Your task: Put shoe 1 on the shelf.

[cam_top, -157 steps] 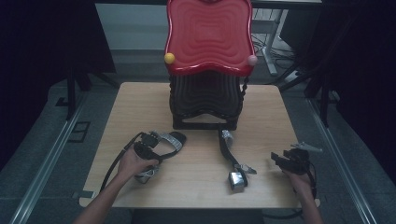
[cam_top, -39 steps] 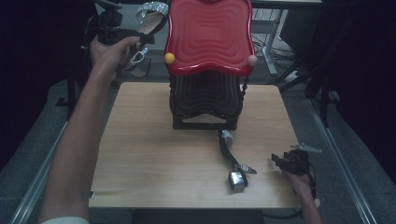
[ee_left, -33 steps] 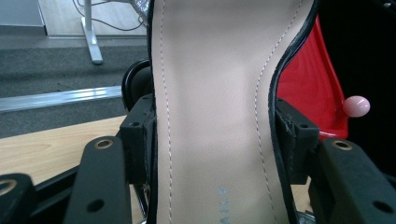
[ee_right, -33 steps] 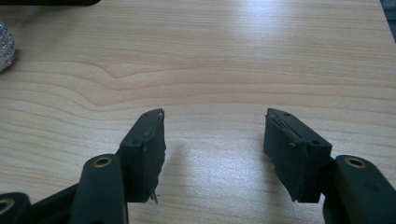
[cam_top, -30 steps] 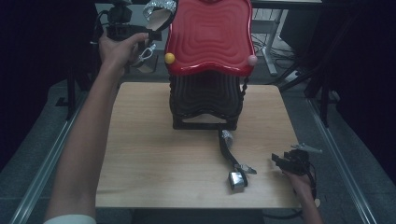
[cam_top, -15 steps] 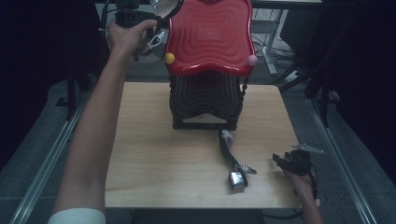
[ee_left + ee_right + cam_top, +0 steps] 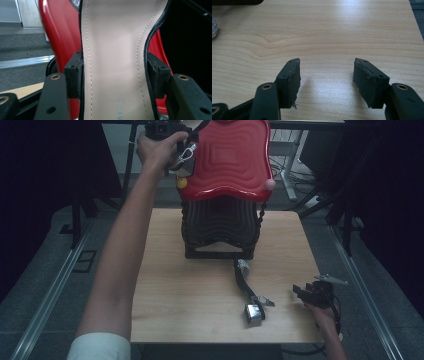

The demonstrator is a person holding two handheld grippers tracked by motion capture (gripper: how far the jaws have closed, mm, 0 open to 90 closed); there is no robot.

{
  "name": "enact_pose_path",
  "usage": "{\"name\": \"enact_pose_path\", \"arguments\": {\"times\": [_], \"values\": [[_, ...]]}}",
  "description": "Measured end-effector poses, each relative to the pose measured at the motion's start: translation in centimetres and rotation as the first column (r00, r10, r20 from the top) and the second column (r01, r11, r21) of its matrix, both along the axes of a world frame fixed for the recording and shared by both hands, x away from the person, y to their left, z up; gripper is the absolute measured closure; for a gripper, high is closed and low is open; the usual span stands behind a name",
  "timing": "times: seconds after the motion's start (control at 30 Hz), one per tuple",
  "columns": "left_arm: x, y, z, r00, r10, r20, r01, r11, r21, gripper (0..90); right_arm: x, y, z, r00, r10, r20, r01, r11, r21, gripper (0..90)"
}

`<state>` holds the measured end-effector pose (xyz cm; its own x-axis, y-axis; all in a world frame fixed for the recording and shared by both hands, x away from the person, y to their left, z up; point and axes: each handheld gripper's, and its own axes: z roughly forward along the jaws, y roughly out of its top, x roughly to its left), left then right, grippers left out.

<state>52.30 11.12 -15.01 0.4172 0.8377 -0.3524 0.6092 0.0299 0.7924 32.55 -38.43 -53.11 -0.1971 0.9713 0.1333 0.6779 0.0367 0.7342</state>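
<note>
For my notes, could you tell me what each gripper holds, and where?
The left gripper clamps a shoe across its insole's sides; the right gripper holds nothing.

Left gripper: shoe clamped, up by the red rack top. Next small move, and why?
Probably ease the shoe a little further over the red top tier and lower it flat before opening. The left gripper grips the insole's sides, at the tier's left edge, not yet resting. The right gripper rests open on the table.

The left arm stretches far forward, its left gripper raised and clamped; the right gripper rests low, jaws apart.
</note>
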Motion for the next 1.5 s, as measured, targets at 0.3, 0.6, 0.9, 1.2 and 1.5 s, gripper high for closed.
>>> {"name": "enact_pose_path", "arguments": {"times": [0.3,0.6,0.9,1.2,1.5], "values": [[0.9,-1.5,-0.5,0.9998,0.019,-0.004,-0.019,0.9998,0.003,42.1,-0.1,-0.2,0.1,1.0000,-0.007,-0.002,0.007,1.0000,0.005,39.0],[2.1,-2.7,-1.8,0.9993,0.036,-0.012,-0.036,0.9994,0.004,42.1,-0.1,-0.3,0.1,1.0000,-0.008,-0.001,0.008,1.0000,0.005,39.1],[3.0,-4.0,-3.1,0.9983,0.057,-0.005,-0.057,0.9976,0.038,42.1,-0.1,-0.6,0.0,0.9999,-0.015,-0.003,0.015,0.9998,0.009,39.1],[3.3,-4.8,-3.7,0.9967,0.081,-0.009,-0.080,0.9942,0.071,41.7,-0.1,-0.5,0.0,0.9999,-0.016,-0.004,0.016,0.9998,0.009,39.0],[3.1,-5.8,-3.8,0.9937,0.112,-0.011,-0.109,0.9845,0.137,41.2,-0.1,-0.4,0.0,0.9999,-0.010,-0.004,0.010,0.9999,0.006,38.9]]}}
